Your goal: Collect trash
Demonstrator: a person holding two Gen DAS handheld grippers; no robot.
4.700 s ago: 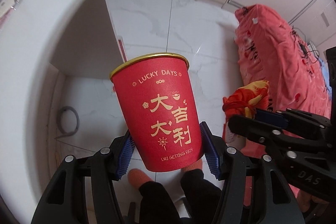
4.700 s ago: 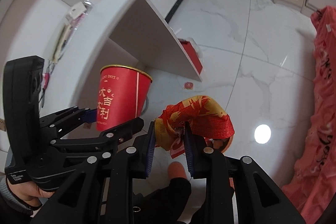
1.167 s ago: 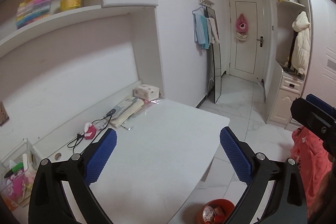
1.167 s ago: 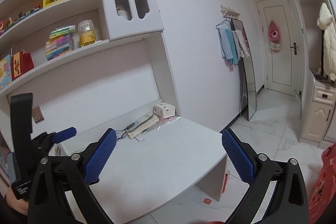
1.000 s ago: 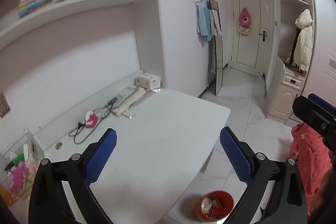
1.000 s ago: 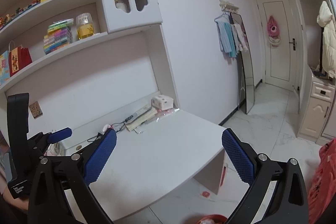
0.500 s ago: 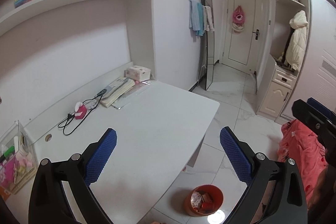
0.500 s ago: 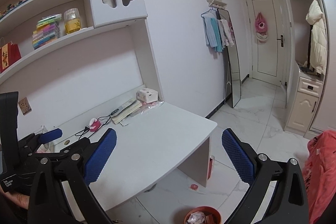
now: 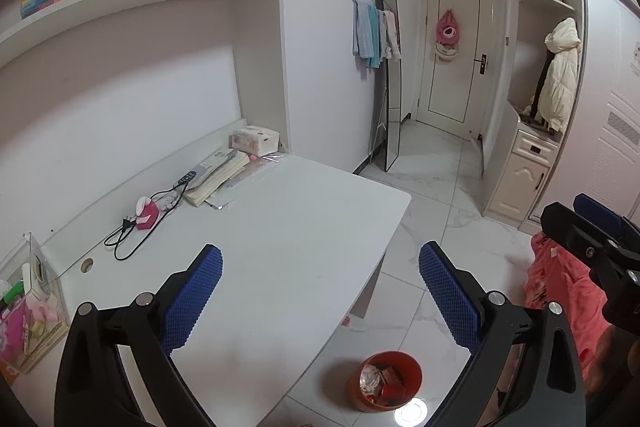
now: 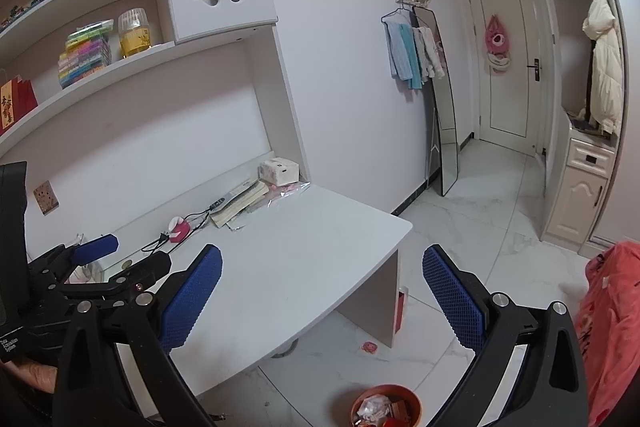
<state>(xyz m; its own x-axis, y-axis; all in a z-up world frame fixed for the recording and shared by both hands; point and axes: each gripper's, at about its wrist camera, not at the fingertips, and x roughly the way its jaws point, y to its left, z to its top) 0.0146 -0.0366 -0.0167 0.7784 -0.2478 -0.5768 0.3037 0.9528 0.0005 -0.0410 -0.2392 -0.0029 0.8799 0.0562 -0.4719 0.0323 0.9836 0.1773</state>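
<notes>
An orange trash bin point(image 9: 385, 381) stands on the marble floor by the desk's near corner, holding crumpled wrappers and red paper; the right wrist view shows the bin point(image 10: 386, 405) at its bottom edge. My left gripper point(image 9: 320, 291) is open and empty, held above the white desk point(image 9: 288, 227). My right gripper point(image 10: 322, 293) is also open and empty, over the desk's point(image 10: 288, 259) front part. The left gripper's fingers point(image 10: 94, 245) show at the left of the right wrist view. A small red scrap point(image 10: 369, 346) lies on the floor under the desk edge.
Books point(image 9: 216, 173), a tissue box point(image 9: 256, 139), a pink charger with cable point(image 9: 146, 213) and a clear organiser point(image 9: 28, 303) line the desk's back. A red bedcover point(image 9: 568, 303) is at the right. A mirror point(image 9: 390, 83), door point(image 9: 454, 55) and cabinets stand beyond.
Since 4.7 s ago the red cup and the red wrapper have left both grippers, which now stand open. Over the last second the views tilted slightly downward, bringing the bin into view.
</notes>
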